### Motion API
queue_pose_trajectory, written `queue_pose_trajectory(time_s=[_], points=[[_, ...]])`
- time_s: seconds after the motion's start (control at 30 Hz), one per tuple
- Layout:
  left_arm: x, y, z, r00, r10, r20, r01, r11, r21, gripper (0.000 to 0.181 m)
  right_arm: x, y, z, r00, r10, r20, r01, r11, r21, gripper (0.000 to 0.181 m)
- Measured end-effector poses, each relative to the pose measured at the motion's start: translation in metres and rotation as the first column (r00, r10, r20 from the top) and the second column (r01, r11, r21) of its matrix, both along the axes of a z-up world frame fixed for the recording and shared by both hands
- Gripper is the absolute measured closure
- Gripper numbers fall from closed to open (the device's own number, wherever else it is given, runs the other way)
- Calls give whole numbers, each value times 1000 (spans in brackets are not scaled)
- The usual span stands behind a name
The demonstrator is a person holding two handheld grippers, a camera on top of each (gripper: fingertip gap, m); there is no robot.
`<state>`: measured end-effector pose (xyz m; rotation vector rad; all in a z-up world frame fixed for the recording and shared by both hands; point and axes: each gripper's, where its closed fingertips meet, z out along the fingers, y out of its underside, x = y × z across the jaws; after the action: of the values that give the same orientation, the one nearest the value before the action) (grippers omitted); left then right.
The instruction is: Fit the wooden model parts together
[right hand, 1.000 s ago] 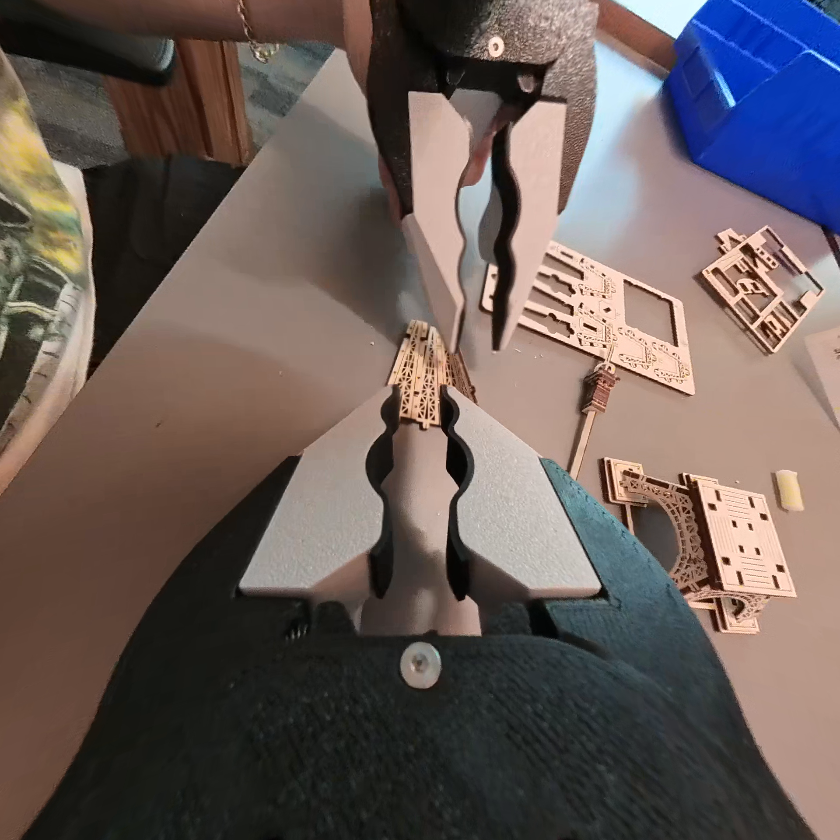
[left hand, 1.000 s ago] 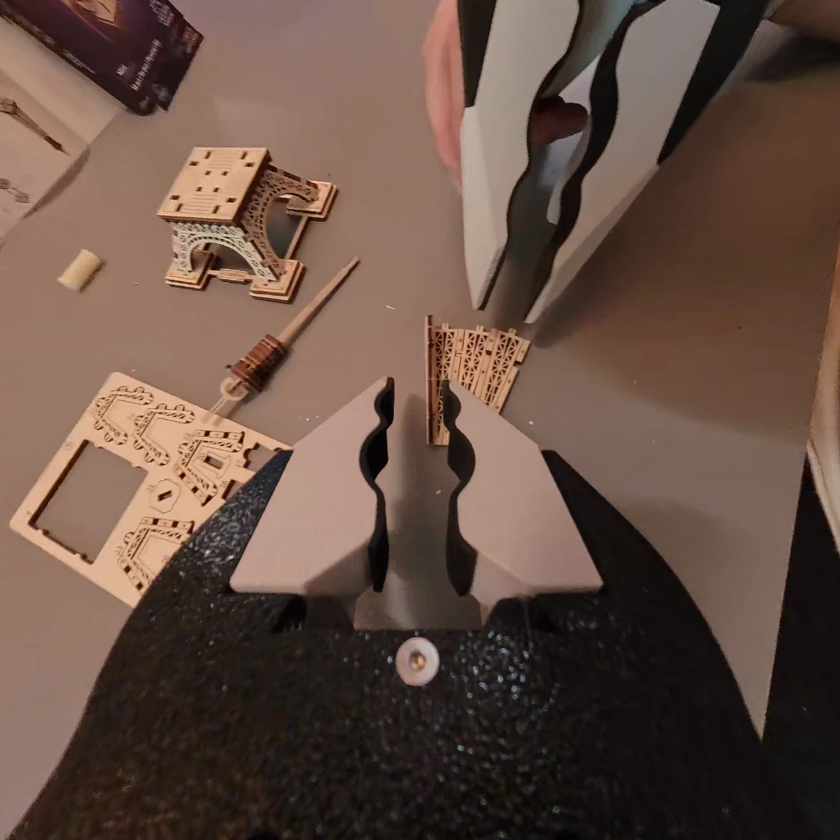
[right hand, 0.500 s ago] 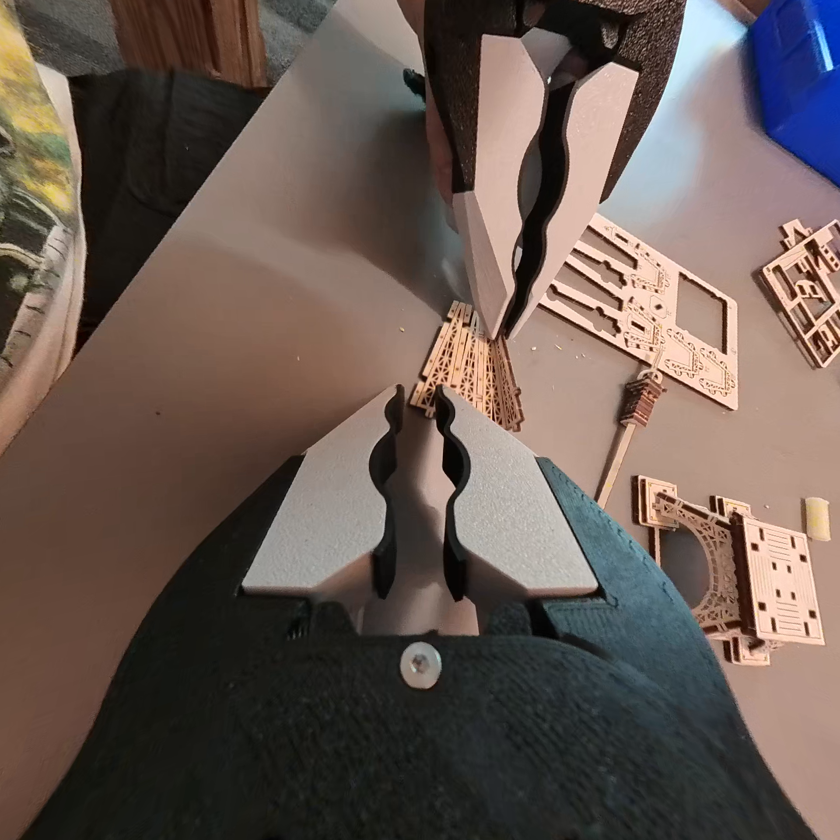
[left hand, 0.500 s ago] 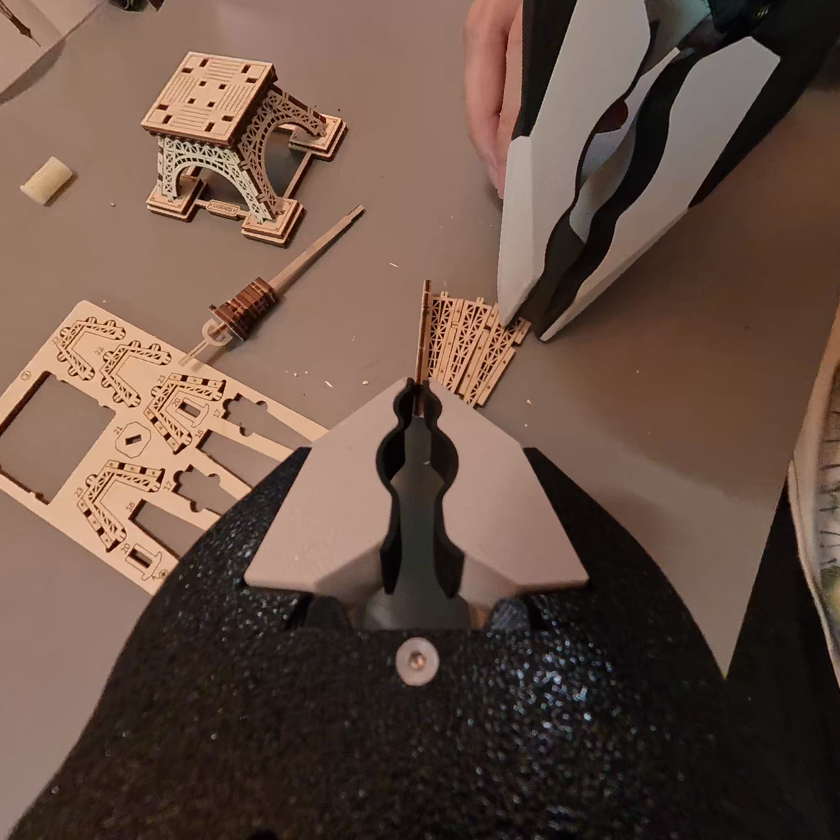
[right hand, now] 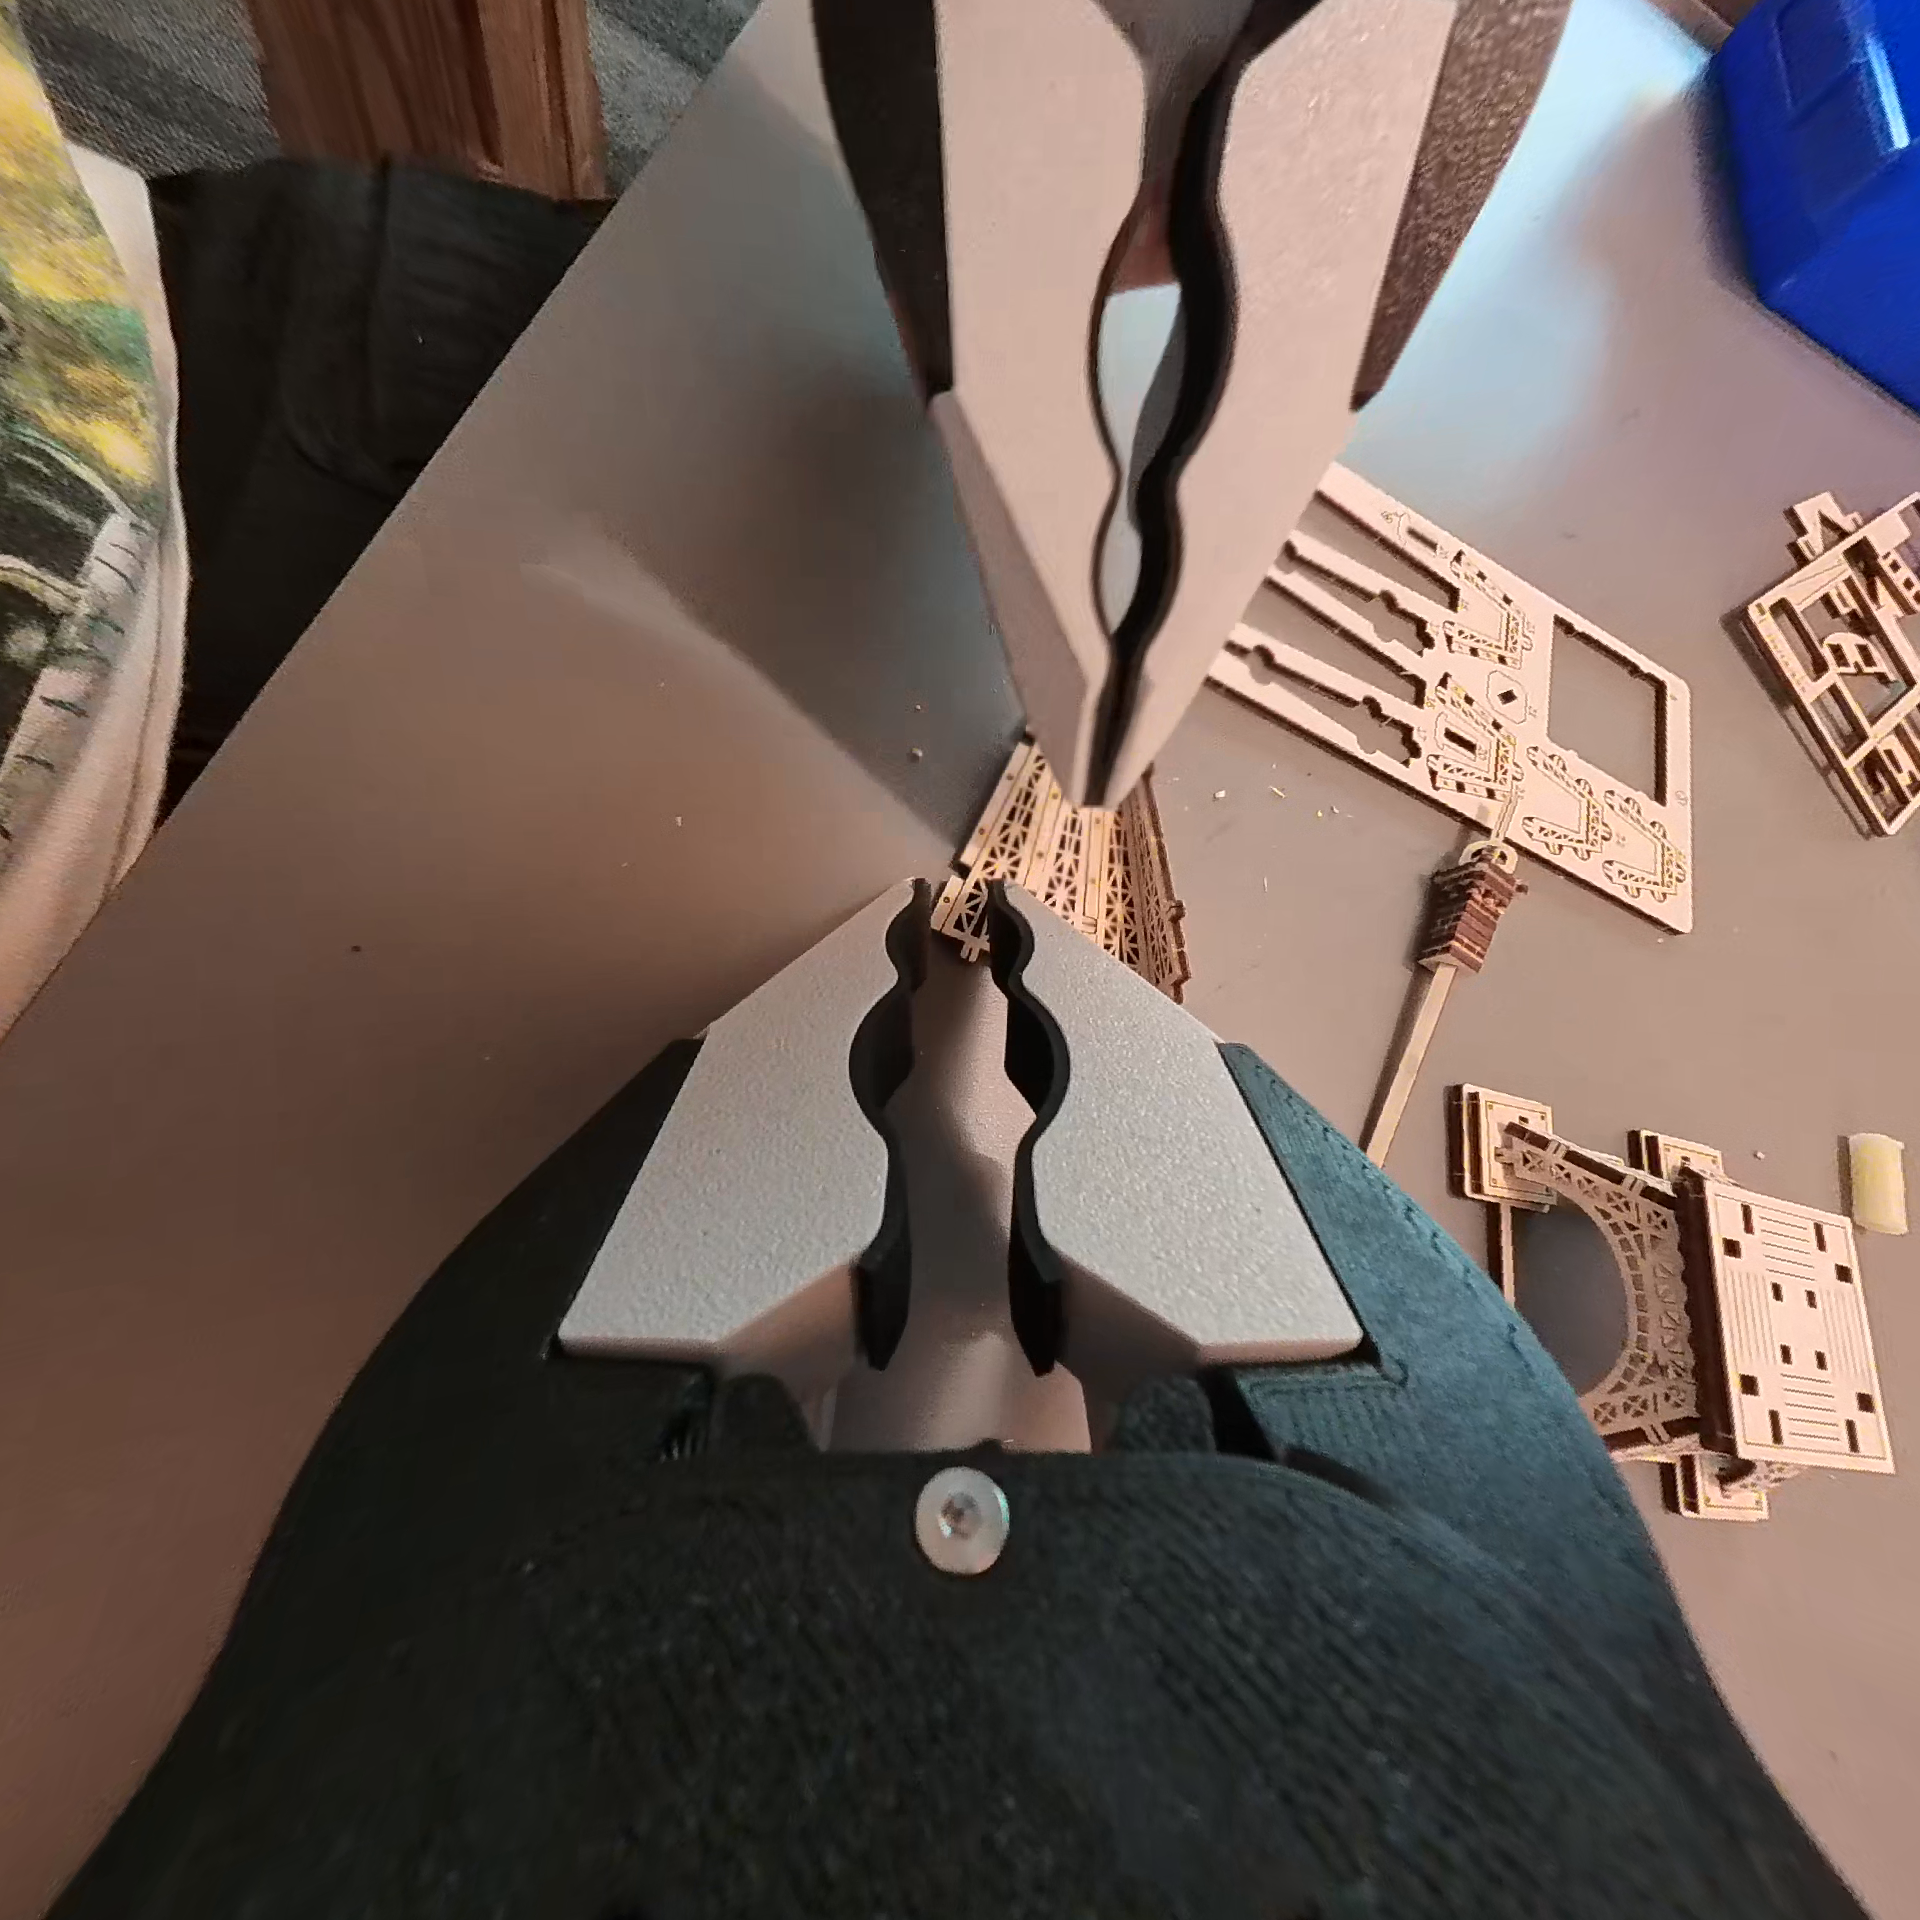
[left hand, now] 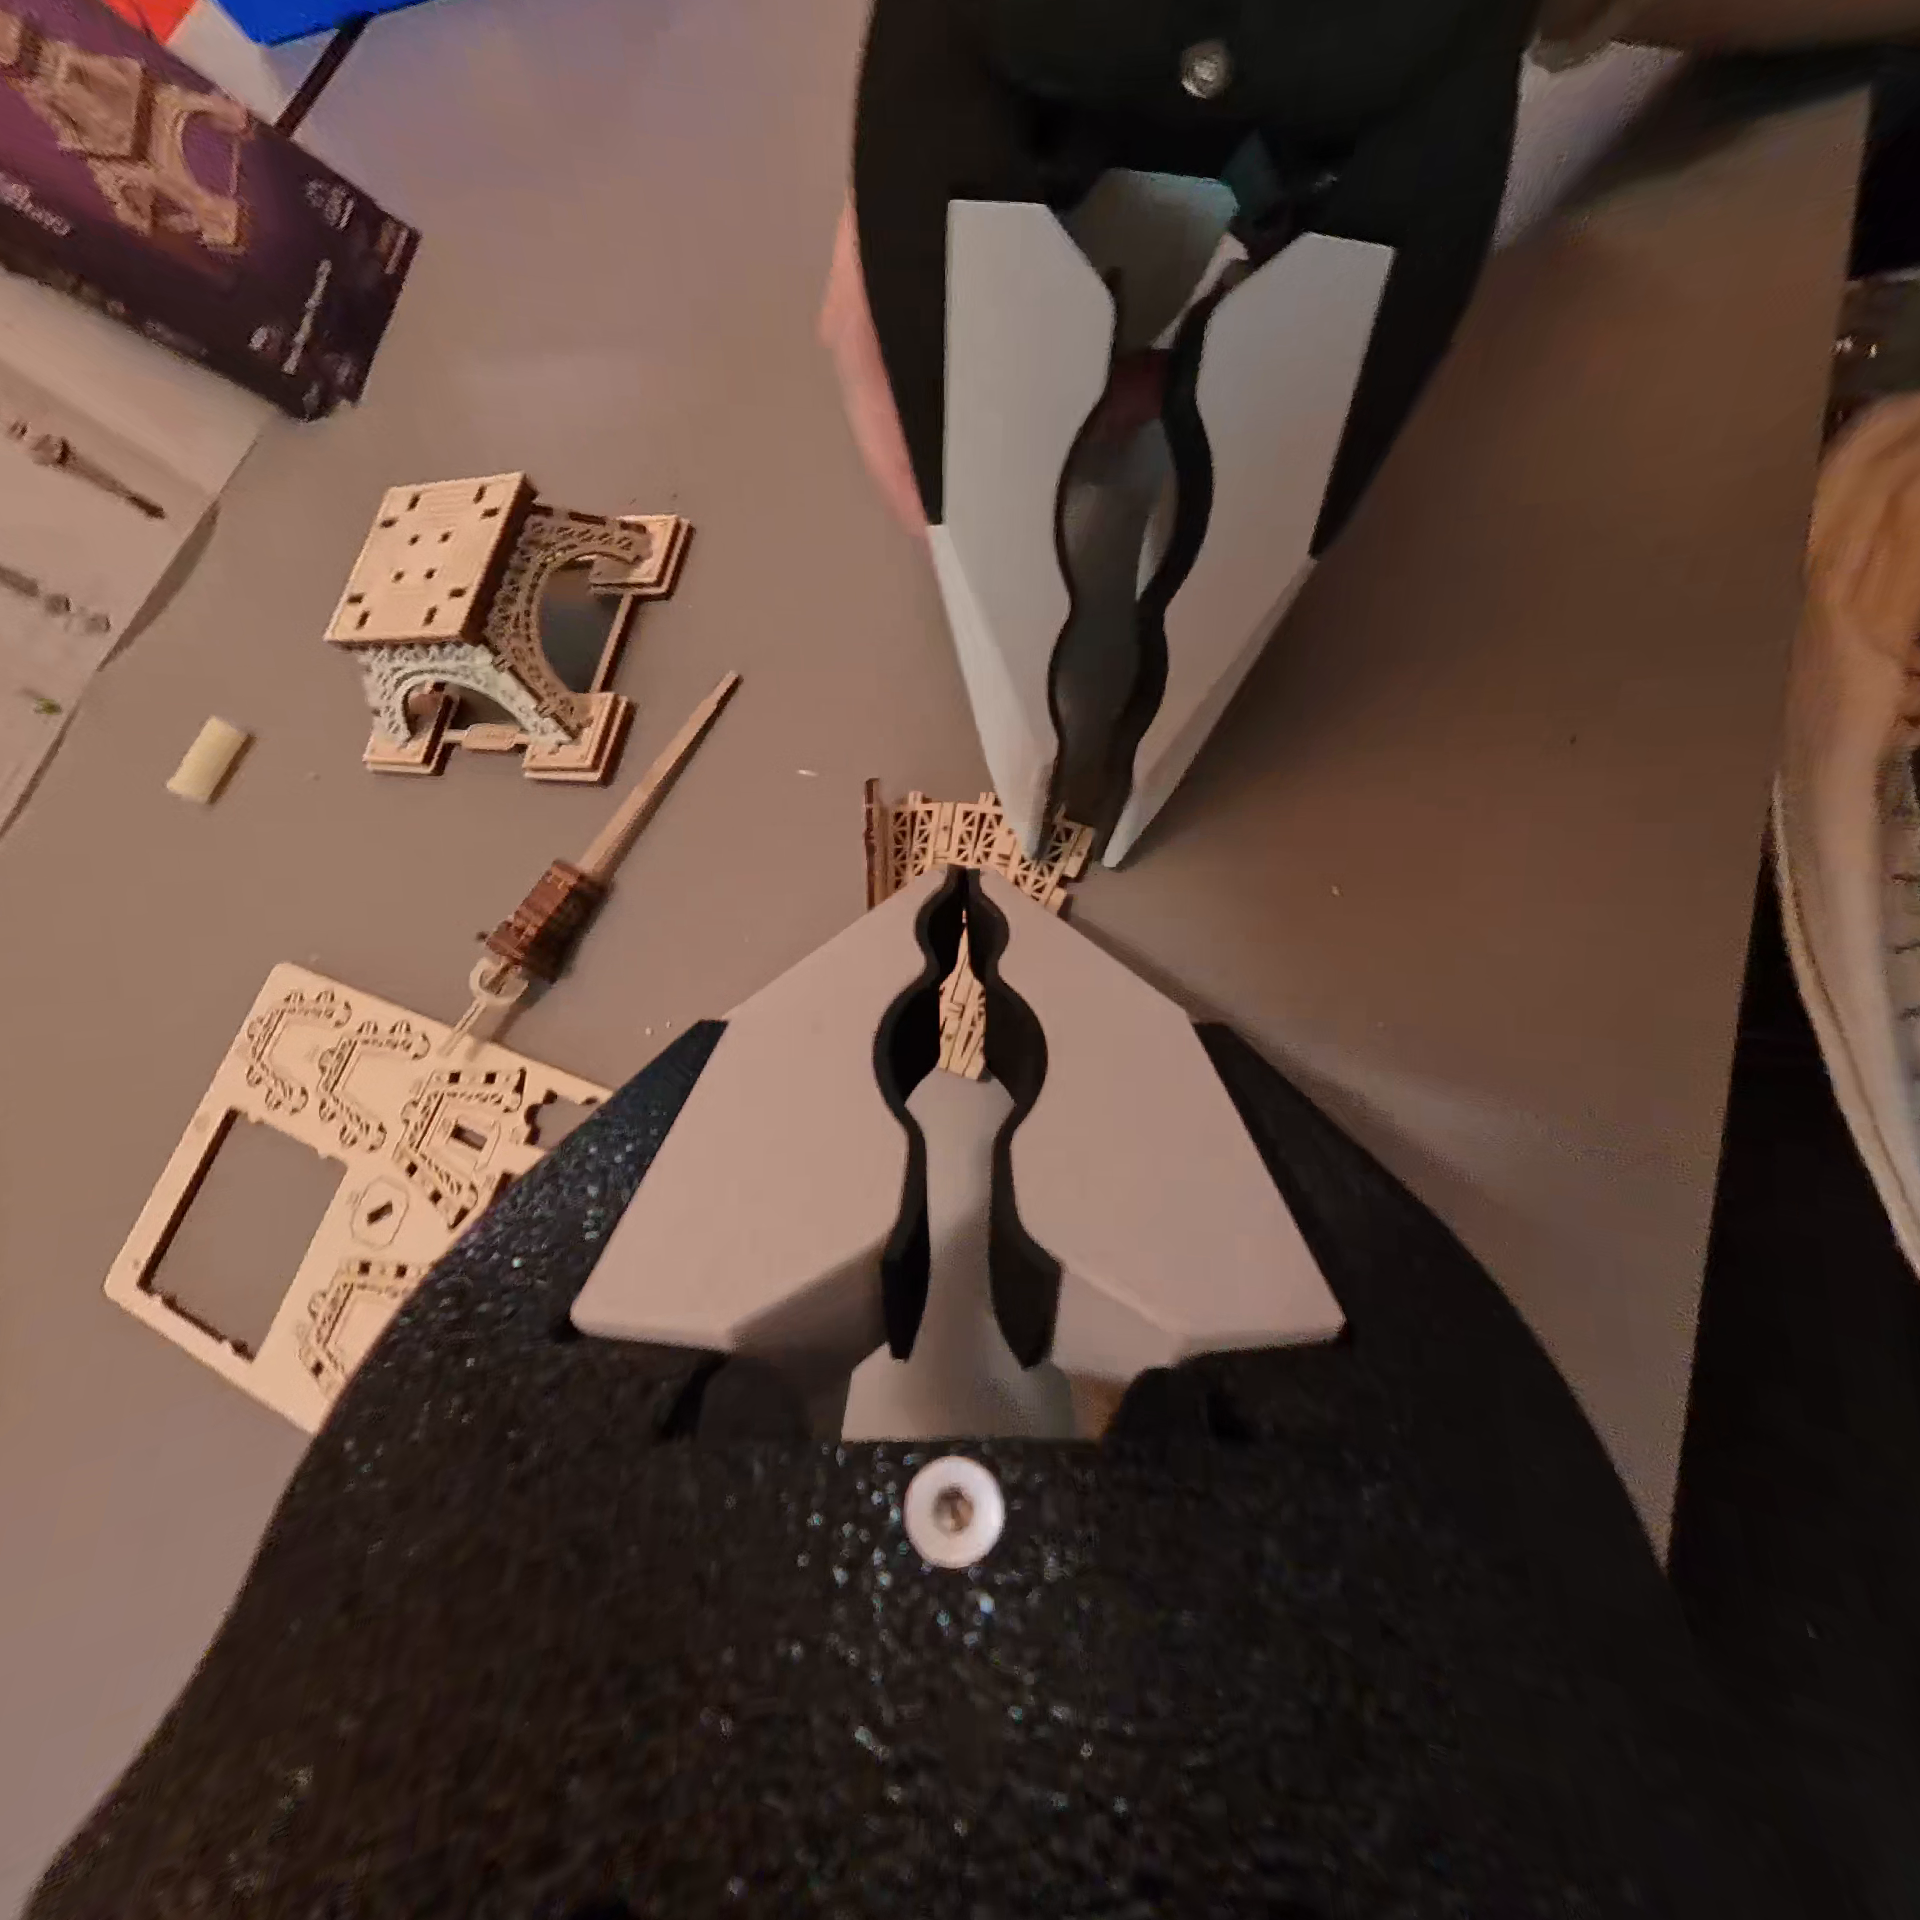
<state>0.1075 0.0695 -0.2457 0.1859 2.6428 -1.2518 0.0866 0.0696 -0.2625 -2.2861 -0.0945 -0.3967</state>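
The left gripper covers the near part of the lattice panels and a corner of the cut-out sheet. The purple box and blue bin are cut off by picture edges.

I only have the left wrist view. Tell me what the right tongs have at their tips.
Observer: In the right wrist view, the right tongs stand open. A corner of the pale wooden lattice panel sits between their tips, unclamped.
Operator: Report how the left tongs look from that side.
Observer: The left tongs point steeply down, tips pinched together on the panel.
Operator: Name something outside my frame.
Observer: A blue plastic bin sits at the far corner of the grey table.
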Motion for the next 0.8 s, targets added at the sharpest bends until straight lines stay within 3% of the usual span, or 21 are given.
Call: queue_pose_trajectory(time_s=[0.23,0.67,0.8], points=[[-2,-6,-16,999,-48,23,46,996,77,181,1,-1,0,1000,-7,-9,7,1000,12,173],[-1,-6,-19,998,-59,7,56,969,239,181,6,-7,1,999,-32,13,32,999,-34,166],[-2,-6,-20,999,-33,-19,37,957,288,181,4,-5,-1,1000,-19,15,20,998,-60,172]])
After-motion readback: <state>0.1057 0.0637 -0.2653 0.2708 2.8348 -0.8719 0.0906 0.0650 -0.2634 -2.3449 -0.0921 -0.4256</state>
